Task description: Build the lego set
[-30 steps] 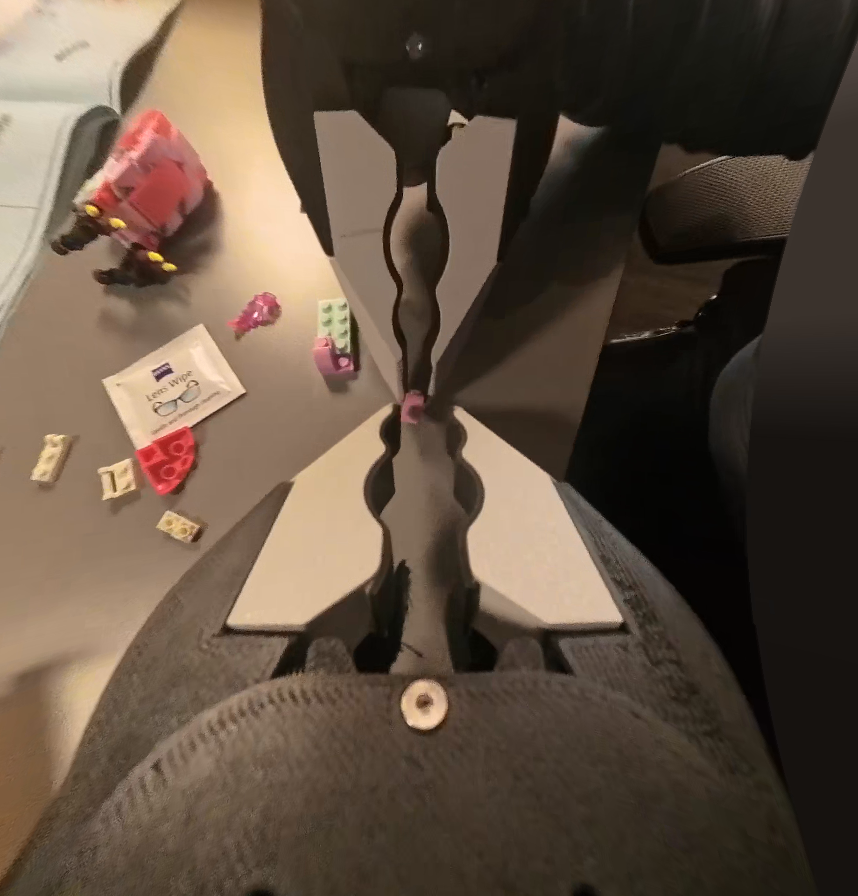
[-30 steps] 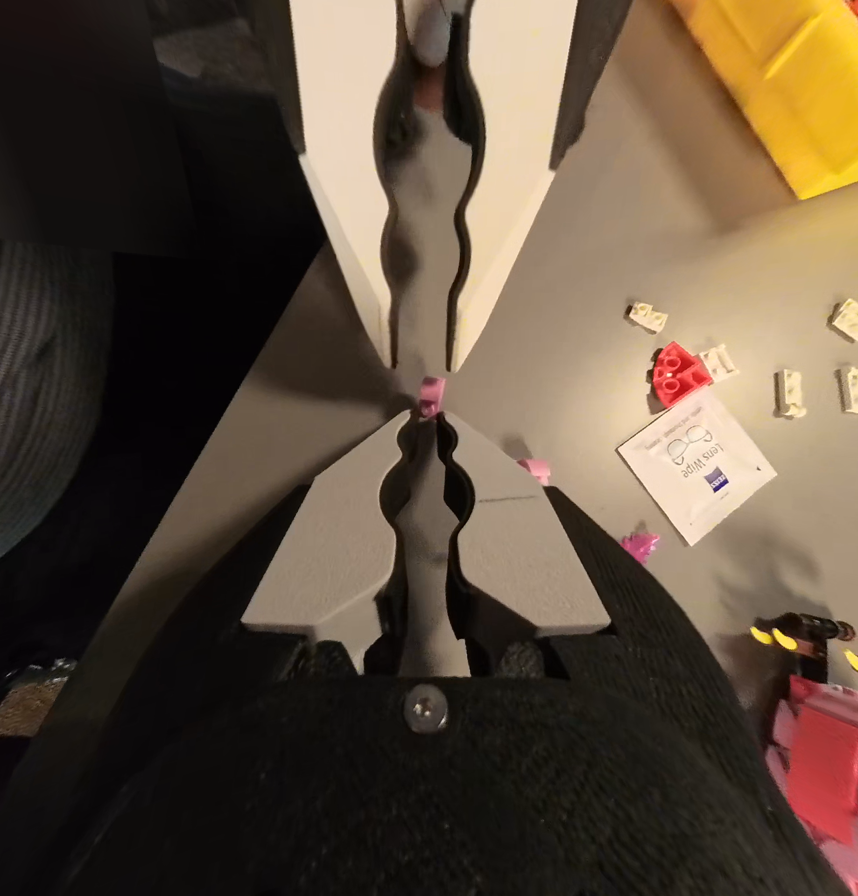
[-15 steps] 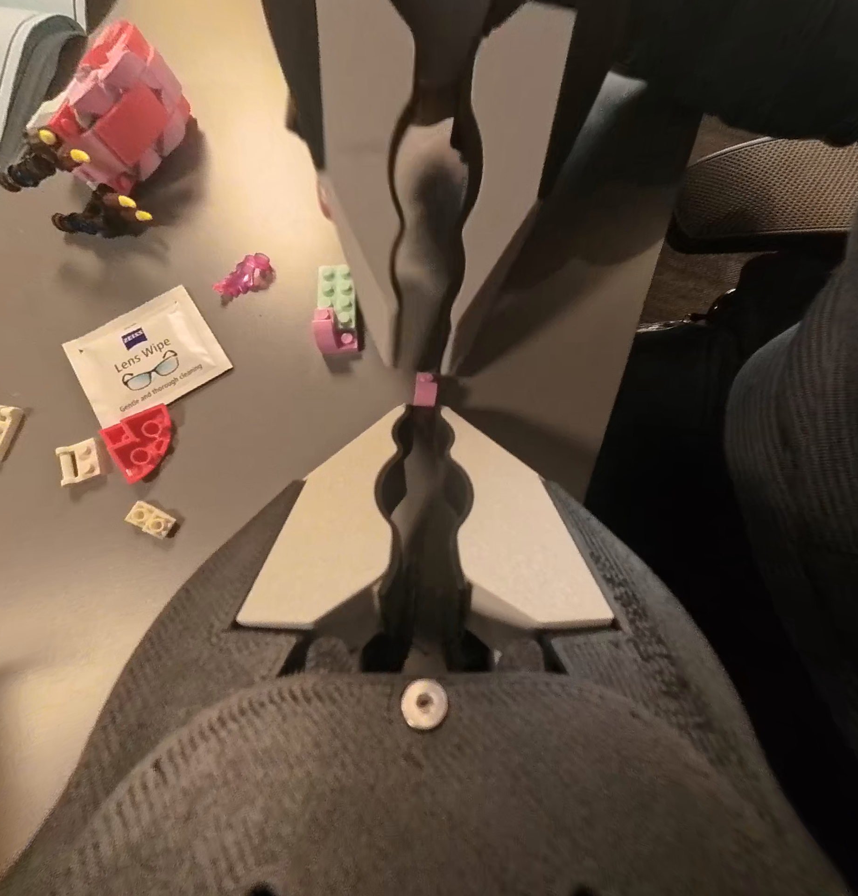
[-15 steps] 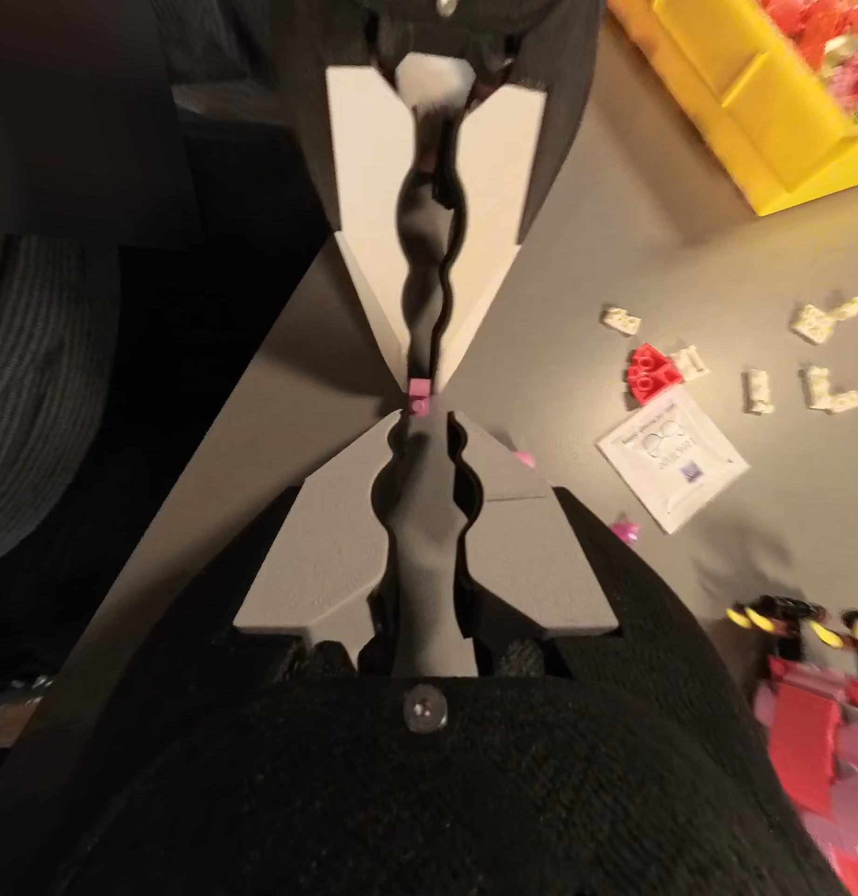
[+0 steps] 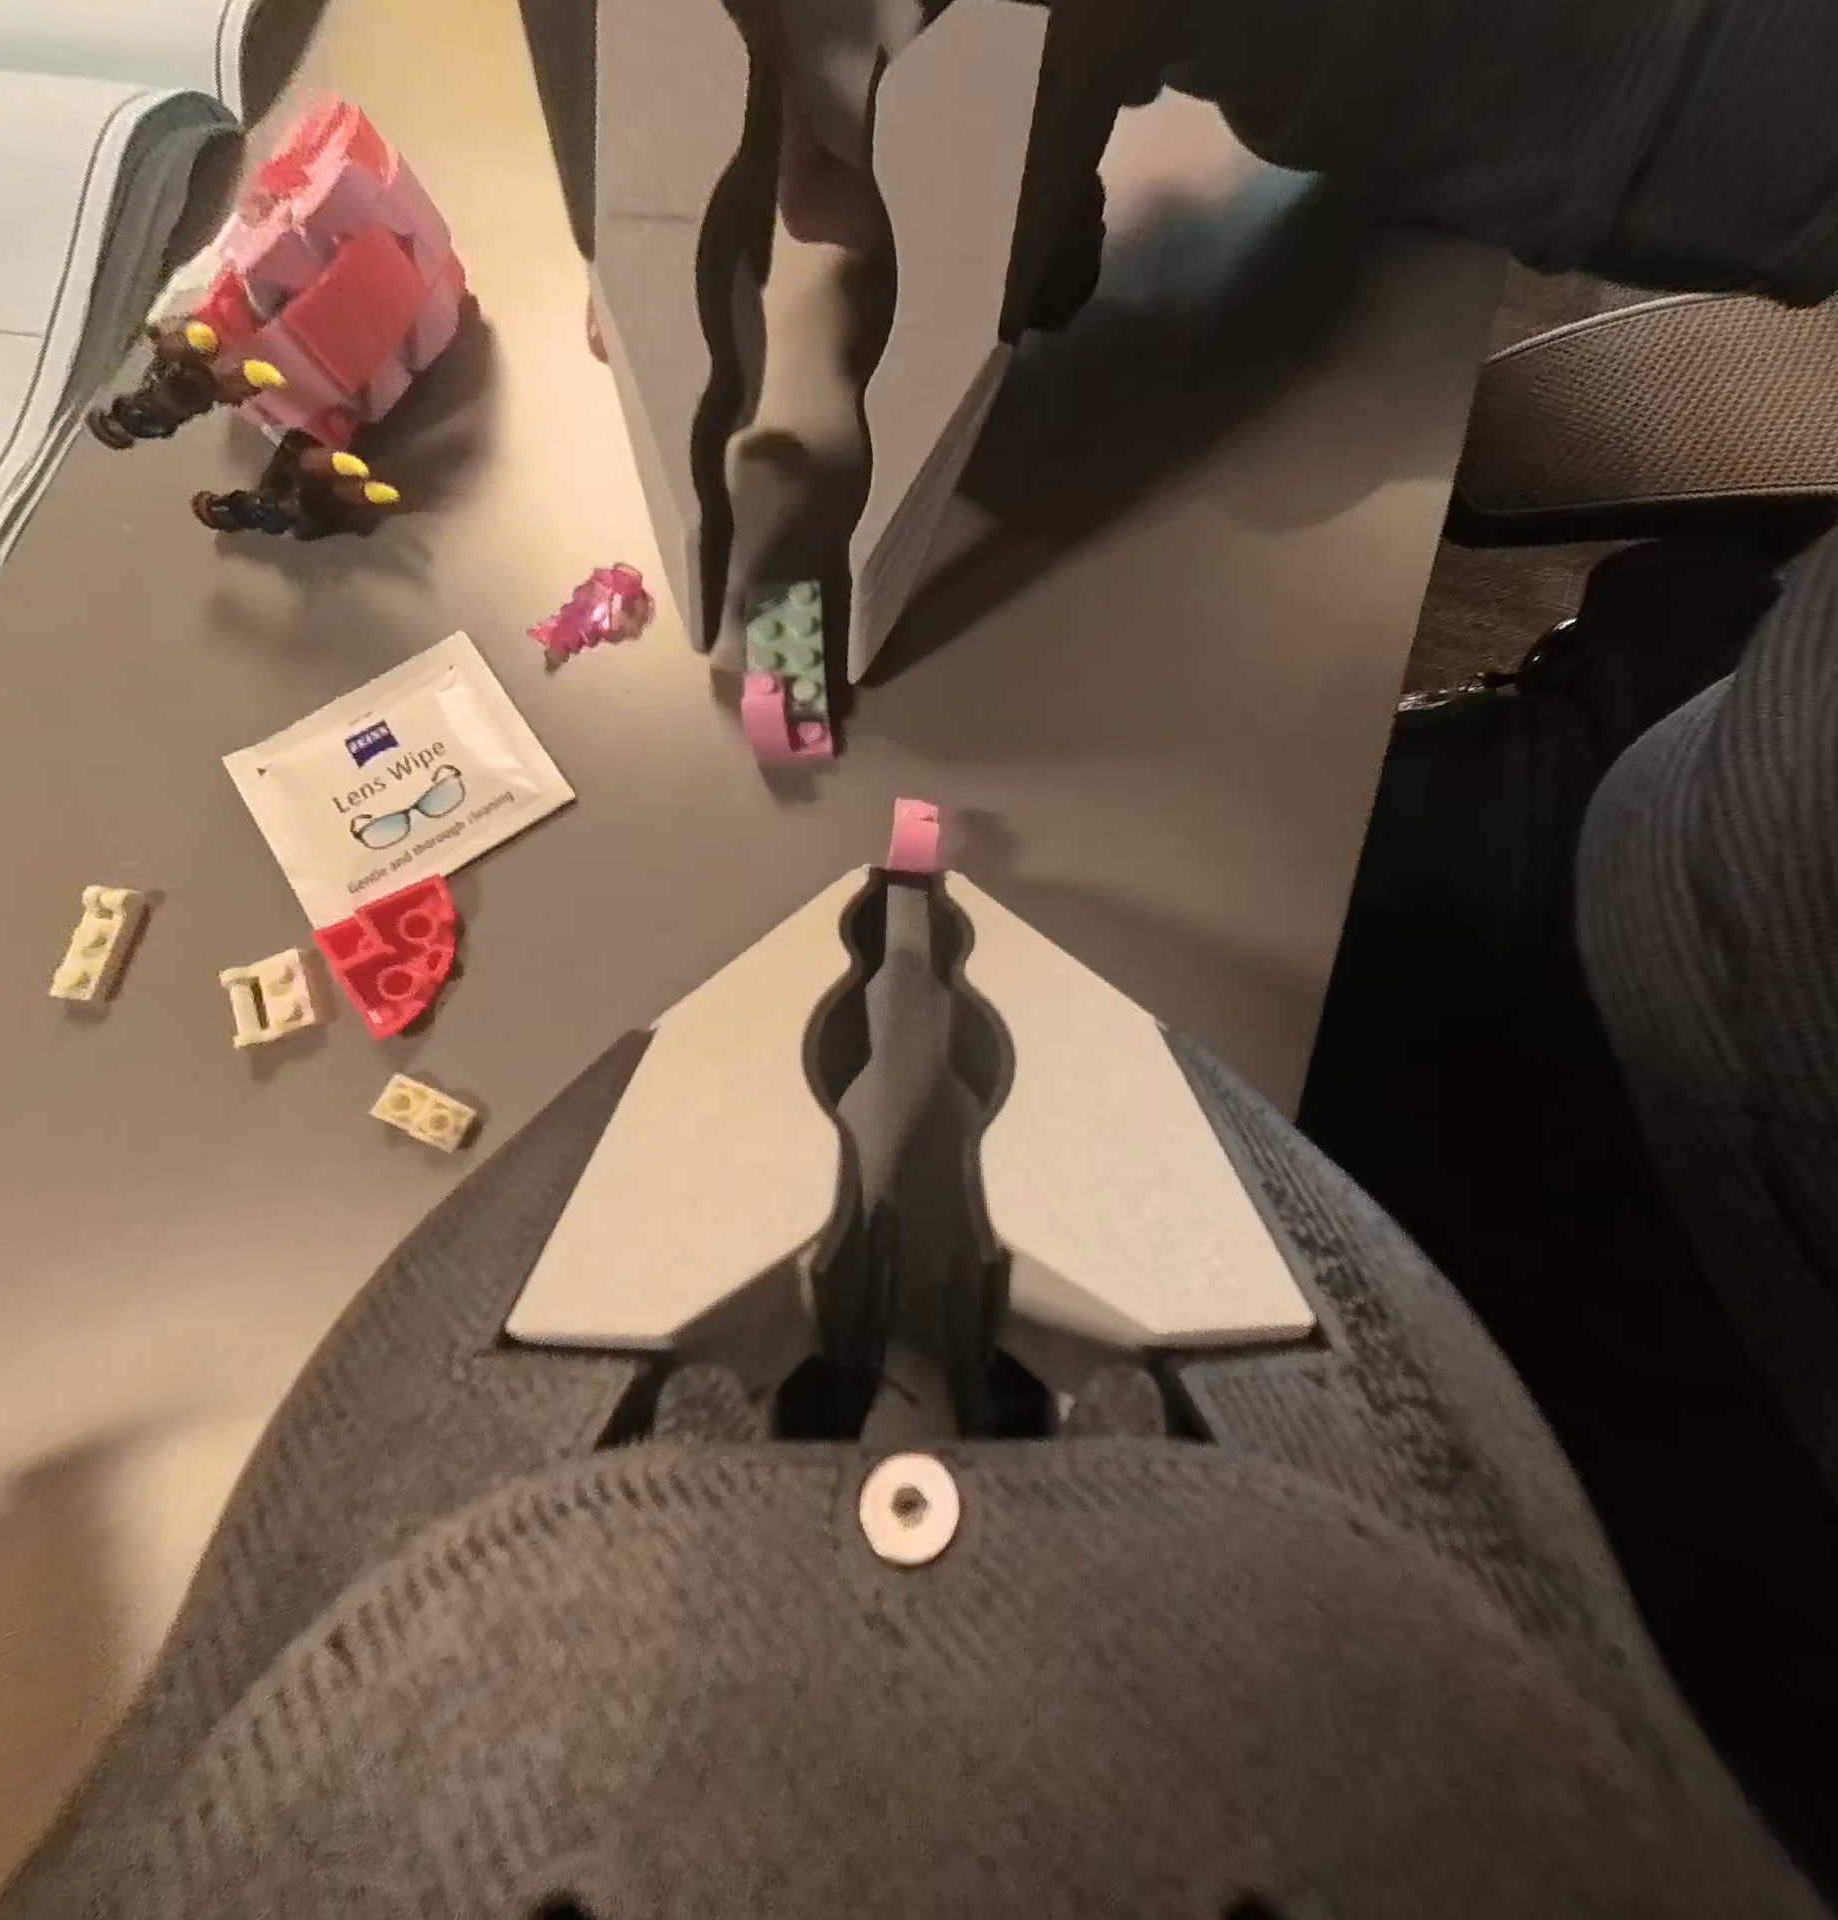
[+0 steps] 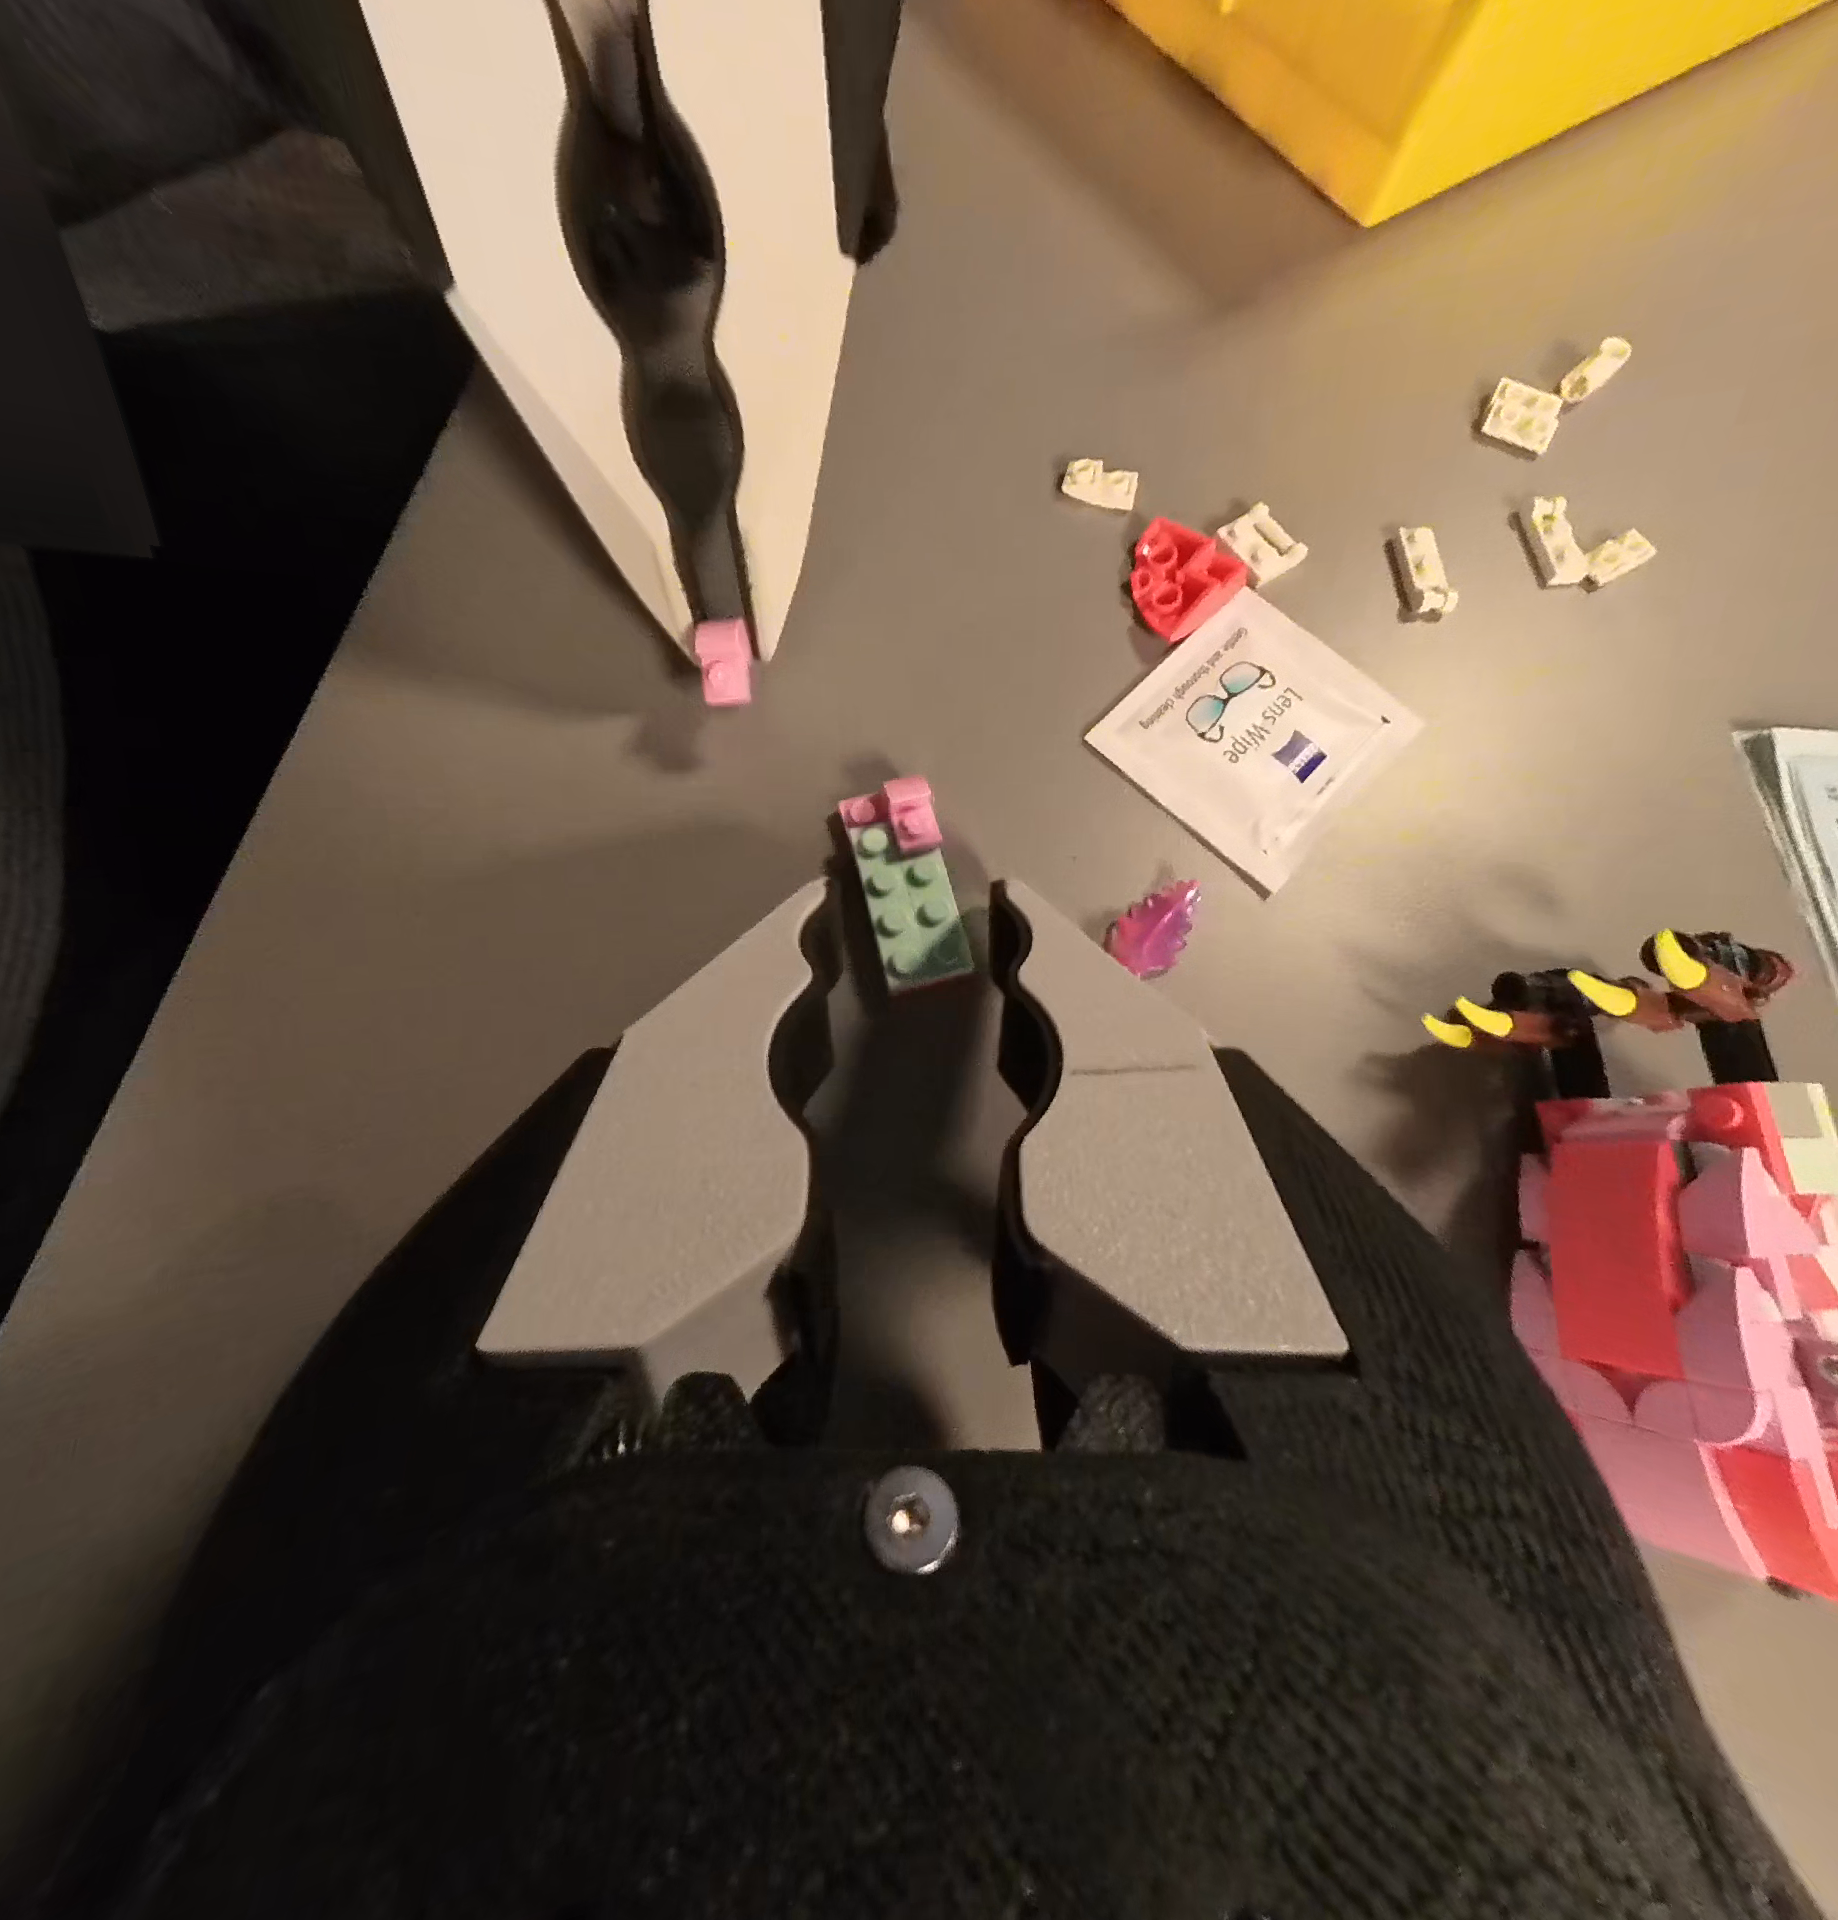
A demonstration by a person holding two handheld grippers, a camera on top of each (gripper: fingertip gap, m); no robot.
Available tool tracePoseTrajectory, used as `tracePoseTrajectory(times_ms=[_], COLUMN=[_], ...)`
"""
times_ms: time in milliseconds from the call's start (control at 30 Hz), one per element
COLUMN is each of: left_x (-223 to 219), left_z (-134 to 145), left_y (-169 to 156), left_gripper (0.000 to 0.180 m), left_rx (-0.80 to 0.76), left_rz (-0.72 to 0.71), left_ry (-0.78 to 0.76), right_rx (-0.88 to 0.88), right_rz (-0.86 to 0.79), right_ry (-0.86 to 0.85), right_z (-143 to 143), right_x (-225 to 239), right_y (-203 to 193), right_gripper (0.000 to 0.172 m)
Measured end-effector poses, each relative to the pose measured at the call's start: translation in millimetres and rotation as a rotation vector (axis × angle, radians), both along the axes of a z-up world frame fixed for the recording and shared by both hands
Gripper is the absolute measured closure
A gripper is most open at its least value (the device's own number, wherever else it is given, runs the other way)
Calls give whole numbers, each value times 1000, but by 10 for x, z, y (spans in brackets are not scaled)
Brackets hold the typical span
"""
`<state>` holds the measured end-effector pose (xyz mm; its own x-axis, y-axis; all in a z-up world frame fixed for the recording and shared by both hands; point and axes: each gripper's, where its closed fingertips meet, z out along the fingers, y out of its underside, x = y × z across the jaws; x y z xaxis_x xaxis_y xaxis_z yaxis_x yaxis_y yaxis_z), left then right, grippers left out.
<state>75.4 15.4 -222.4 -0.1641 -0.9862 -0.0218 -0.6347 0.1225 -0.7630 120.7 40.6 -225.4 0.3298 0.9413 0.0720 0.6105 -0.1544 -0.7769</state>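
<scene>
My left gripper (image 5: 910, 878) is shut on a small pink brick (image 5: 913, 834) and holds it just above the grey table (image 5: 1154, 727). The right wrist view shows the same grasp, pink brick (image 6: 725, 665) at the tips of the left gripper (image 6: 723, 634). My right gripper (image 6: 913, 894) is open, low over the table. A green brick (image 6: 910, 914) with pink pieces (image 6: 899, 810) on its far end lies between its fingers, with a gap at each pad. The left wrist view shows the right gripper (image 5: 780, 644) straddling that green brick (image 5: 790, 629).
A red and pink build with clawed legs (image 5: 338, 291) stands at the left. A white sachet (image 5: 395, 769), a red rounded plate (image 5: 390, 961), cream small pieces (image 5: 271, 997) and a clear pink leaf (image 5: 593, 613) lie loose. A yellow bin (image 6: 1414, 94) is behind. The table edge (image 5: 1393, 727) is close. One gripper's finger ends stand about 6 centimeters off the other's. The right tips stand about 7 centimeters off the white sachet (image 5: 395, 769). My right wrist view (image 6: 1258, 735) looks at it from another angle.
The two grippers met tip to tip at the small pink brick. My left gripper closed on it, my right let go, opened, and moved over the green brick.
</scene>
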Motion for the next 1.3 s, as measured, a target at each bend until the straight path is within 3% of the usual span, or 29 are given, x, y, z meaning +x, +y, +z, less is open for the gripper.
tracePoseTrajectory(times_ms=[67, 300, 933, 1300], left_x=[44, 262, 253, 273], left_z=[43, 97, -61, -35], left_y=[27, 102, 131, 137], left_gripper=[174, 174, 173, 156], left_rx=[2, 51, 44, 32], left_rz=[-6, 12, 83, 114], left_ry=[-22, -86, 73, 50], right_rx=[-29, -69, -91, -119], right_rz=[2, 24, 24, 19], right_ry=[6, 18, 25, 39], right_z=[-8, -11, -8, -5], right_x=[2, -39, -57, -61], right_y=[-11, -73, -85, -91], right_gripper=[156, 157, 157, 157])
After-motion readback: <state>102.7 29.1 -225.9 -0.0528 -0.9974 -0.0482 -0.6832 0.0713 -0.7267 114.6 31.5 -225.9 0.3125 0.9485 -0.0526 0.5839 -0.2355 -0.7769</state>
